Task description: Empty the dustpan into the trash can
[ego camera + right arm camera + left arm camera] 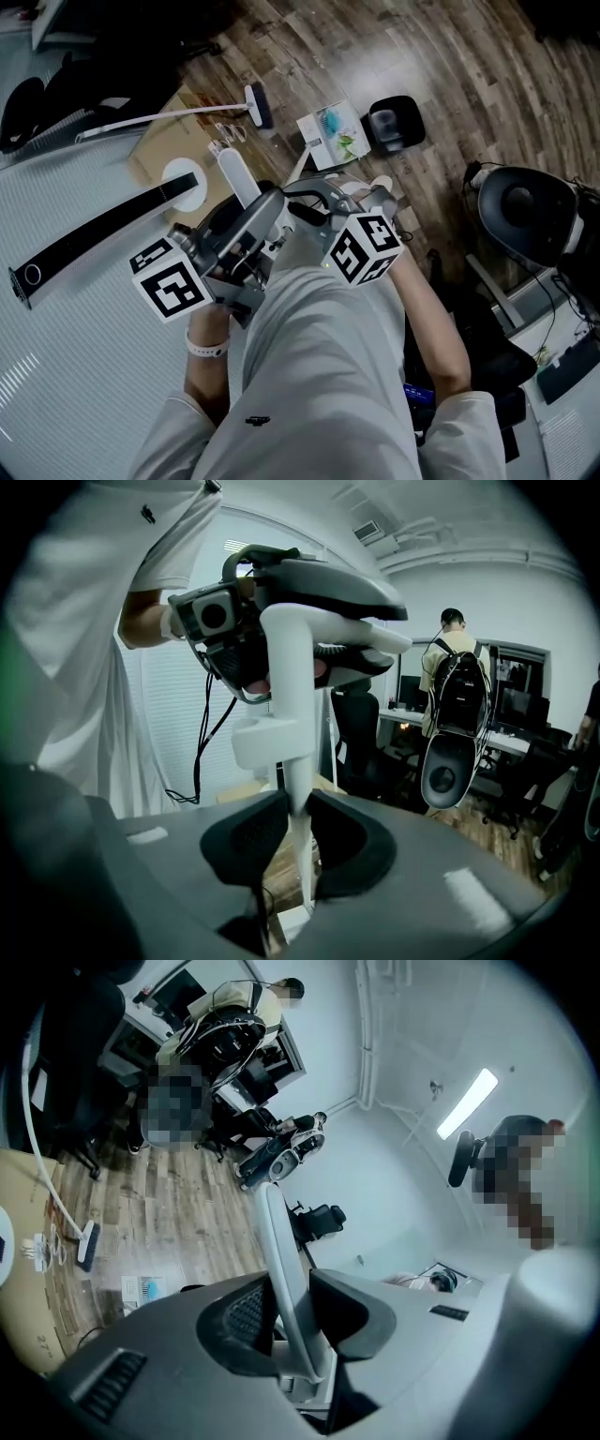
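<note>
Holding the dustpan by its white handle [281,1251], I should keep the shaft upright and both grips firm until the pan, which no view shows, is over what I take to be the black trash can [394,122] on the floor ahead. The left gripper [286,1312] and right gripper [295,822] sit close together before my waist. Both are angled slightly downward, and each is clamped on the handle.

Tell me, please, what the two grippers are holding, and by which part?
Both clamp one white handle, likely the dustpan's: the left gripper near its upper end, the right gripper lower down, below its white collar.
</note>
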